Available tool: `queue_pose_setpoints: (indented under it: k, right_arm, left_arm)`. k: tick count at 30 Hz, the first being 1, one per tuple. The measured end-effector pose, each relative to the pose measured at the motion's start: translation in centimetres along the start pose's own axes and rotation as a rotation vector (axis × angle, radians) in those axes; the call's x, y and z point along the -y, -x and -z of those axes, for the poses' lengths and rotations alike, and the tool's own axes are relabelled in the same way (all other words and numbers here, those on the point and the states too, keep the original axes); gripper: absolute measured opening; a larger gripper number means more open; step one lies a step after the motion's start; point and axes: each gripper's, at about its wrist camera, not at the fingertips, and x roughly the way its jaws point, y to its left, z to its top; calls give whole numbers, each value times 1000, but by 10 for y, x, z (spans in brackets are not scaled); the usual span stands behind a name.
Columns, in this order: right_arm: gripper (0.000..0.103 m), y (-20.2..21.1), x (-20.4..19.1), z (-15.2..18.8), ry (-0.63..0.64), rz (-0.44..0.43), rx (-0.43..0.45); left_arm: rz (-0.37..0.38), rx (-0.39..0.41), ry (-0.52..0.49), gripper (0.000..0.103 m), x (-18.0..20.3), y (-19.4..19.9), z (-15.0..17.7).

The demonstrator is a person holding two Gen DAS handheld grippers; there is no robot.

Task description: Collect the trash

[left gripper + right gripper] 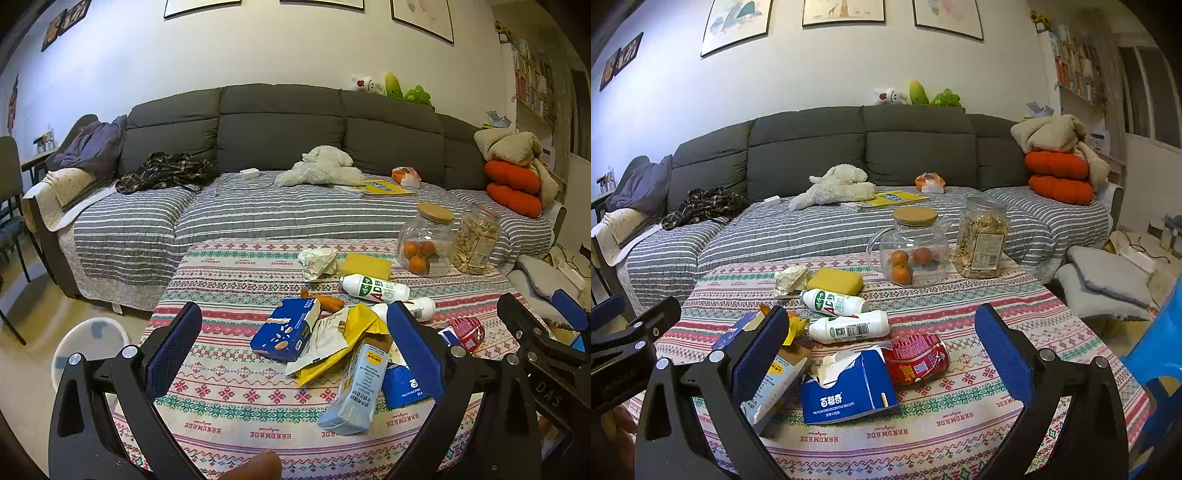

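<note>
Trash lies on the patterned tablecloth (236, 398): a dark blue box (286, 328), a yellow and white wrapper (332, 343), a pale blue carton (360, 387), a torn blue biscuit box (846, 391), a red packet (916, 358), two white bottles (834, 301) (849, 326) and crumpled paper (790, 280). My left gripper (293, 308) hovers open over the near table edge, its fingers either side of the blue box and carton. My right gripper (881, 312) is open too, above the biscuit box and red packet. Neither holds anything.
A white bin (88, 339) stands on the floor left of the table. A yellow sponge (834, 280), a glass jar of oranges (908, 247) and a jar of biscuits (982, 240) sit at the table's far side. Behind is a grey sofa (280, 122); a blue chair (1156, 350) is at right.
</note>
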Motion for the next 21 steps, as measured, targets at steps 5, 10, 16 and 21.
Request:
queue_pose_setpoints:
  k: [5, 10, 16, 21]
  right_arm:
    - [98, 0, 0, 1, -3, 0, -3]
    - [98, 0, 2, 0, -8, 0, -4]
    - [98, 0, 2, 1, -7, 0, -5]
    - [98, 0, 2, 1, -6, 0, -5]
  left_arm:
    - [1, 1, 1, 96, 0, 0, 1]
    - [1, 1, 1, 96, -1, 0, 1]
    - [1, 1, 1, 96, -1, 0, 2]
    - [-3, -6, 6, 96, -4, -2, 3]
